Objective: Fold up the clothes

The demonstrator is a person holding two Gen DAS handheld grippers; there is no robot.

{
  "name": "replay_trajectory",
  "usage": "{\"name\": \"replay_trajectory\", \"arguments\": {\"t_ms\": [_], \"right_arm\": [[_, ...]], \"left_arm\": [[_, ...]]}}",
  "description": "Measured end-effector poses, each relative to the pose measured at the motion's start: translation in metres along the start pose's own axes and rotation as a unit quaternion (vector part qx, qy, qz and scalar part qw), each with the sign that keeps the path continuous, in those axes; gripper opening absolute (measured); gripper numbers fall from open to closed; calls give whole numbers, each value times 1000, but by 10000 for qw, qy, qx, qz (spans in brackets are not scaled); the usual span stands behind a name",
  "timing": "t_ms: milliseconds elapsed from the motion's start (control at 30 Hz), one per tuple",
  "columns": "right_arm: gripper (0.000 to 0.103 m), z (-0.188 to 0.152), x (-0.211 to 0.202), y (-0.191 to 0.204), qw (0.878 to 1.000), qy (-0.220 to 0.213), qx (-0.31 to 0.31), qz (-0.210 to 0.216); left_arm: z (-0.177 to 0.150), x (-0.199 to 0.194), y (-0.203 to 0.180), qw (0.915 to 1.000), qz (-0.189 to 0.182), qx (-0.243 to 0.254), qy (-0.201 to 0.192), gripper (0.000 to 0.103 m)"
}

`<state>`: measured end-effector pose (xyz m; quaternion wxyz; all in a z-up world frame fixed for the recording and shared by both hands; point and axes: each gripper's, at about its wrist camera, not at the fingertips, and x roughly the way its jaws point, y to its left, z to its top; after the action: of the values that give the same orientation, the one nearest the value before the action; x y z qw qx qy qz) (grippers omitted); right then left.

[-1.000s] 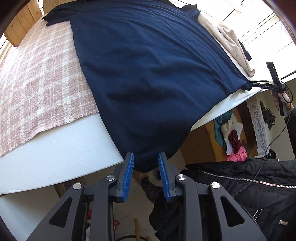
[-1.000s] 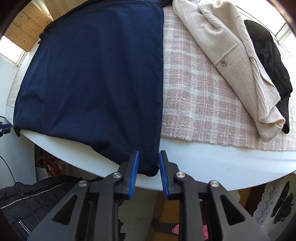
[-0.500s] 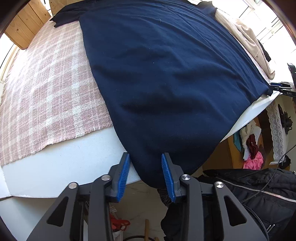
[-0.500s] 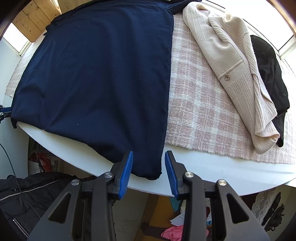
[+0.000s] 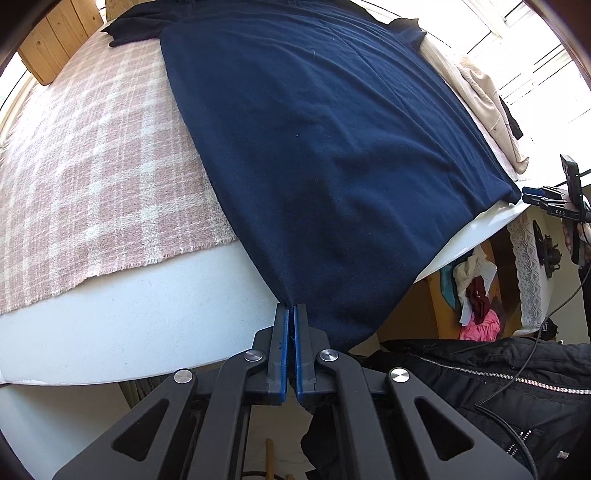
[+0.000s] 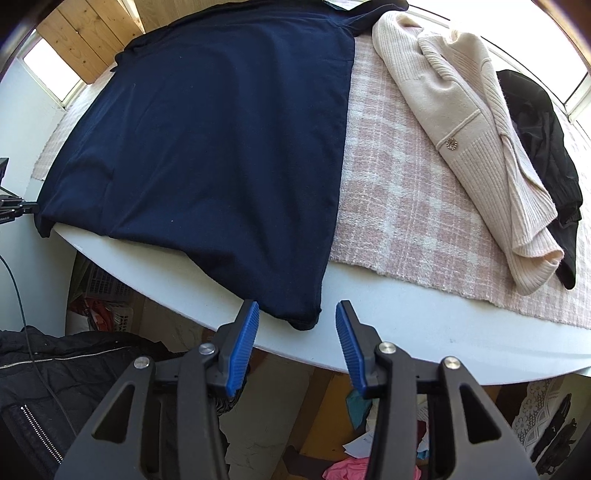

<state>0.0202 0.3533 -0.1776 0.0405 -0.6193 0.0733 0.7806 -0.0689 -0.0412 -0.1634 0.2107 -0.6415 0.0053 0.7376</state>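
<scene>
Bottom centre of the left wrist view: left gripper (image 5: 290, 306) clamped tight on the near hem corner of the navy garment (image 5: 332, 147), cloth pinched between the blue pads. Bottom of the right wrist view: right gripper (image 6: 297, 314) with jaws apart and opening, the other hem corner lying between the pads, not pressed. Black jacket (image 6: 55, 369) with a zipper at lower left of that frame. Past the grippers, the white bench (image 6: 406, 325) edge, garment hem hanging over it. Further up, the garment lies flat across a pink plaid cloth (image 6: 399, 206), filling mid-frame. Right of it, well apart, a cream knit sweater (image 6: 480, 147), and touching that, a black garment (image 6: 543, 147) at the far right. Wood panelling (image 6: 92, 33) at upper left.
</scene>
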Motion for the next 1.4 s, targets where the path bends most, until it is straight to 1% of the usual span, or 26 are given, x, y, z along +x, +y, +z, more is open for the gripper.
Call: {"name": "replay_trajectory", "arguments": {"t_ms": [100,167,233,267,300,333,367,467,600,667,733,800,833,900,933,1000,1033,1067,1100,1133,1200,1233,1333,1400], "right_arm": [[43,-2,12,6,9998,119,-129,-69],[43,-1,18,10,9997,65,-218,-111],[43,2,20,11,9998,-79,-120,130],[36,5,21,9,9991,-138,-16,408],[26,7,21,9,9982,-169,44,570],[8,10,21,10,9986,-149,-2,499],[6,12,19,12,9989,-147,-91,431],[6,18,3,20,9978,-264,-266,550],[5,30,-35,18,9967,-549,-77,587],[5,43,-57,20,9950,-719,-3,690],[5,45,-75,19,9919,-832,131,948],[5,34,-98,0,9838,-1014,398,1427],[5,29,-105,-9,9786,-1117,518,1647],[5,29,-103,-21,9685,-1331,770,1959],[5,30,-96,-25,9674,-1295,896,1982],[5,32,-69,-29,9783,-946,1052,1515],[5,34,-50,-30,9842,-660,1125,1202],[5,32,-32,-33,9874,-412,1175,979],[5,29,-19,-36,9877,-267,1215,949],[5,25,-13,-38,9863,-233,1251,1052],[5,20,-18,-35,9829,-345,1274,1284],[5,19,-27,-31,9818,-437,1196,1407],[5,22,-61,-21,9824,-670,948,1463],[5,27,-78,-20,9842,-717,887,1354]], "left_arm": [[5,4,-5,10000,-14,24,29,2],[6,5,-6,10000,-27,41,33,2],[6,6,-9,10000,-56,43,32,2],[6,7,-11,10000,-70,44,31,2],[6,6,-11,9999,-91,49,23,2],[7,2,-8,9999,-96,57,-6,2],[7,-3,-5,9999,-96,65,-40,2],[11,-16,-6,9997,-78,137,-164,2],[15,-30,-8,9993,-36,261,-261,2],[16,-37,-9,9991,-122,281,-308,2],[17,-47,-10,9987,-229,313,-325,2],[19,-60,-10,9982,-355,310,-376,2],[21,-67,-10,9981,-338,322,-391,2],[28,-79,-8,9978,-252,377,-494,2],[31,-78,-3,9980,-243,363,-466,2],[38,-72,7,9985,-246,312,-364,2],[40,-64,13,9992,-180,268,-252,2],[40,-54,19,9997,-69,195,-142,2],[39,-48,23,9998,-47,166,-43,2],[39,-46,23,9998,-49,167,-21,2],[37,-56,17,9996,-126,230,-64,2],[36,-64,12,9994,-131,309,-87,2],[38,-88,-1,9984,-154,514,-152,2],[40,-99,-4,9978,-93,646,-118,2]]}}
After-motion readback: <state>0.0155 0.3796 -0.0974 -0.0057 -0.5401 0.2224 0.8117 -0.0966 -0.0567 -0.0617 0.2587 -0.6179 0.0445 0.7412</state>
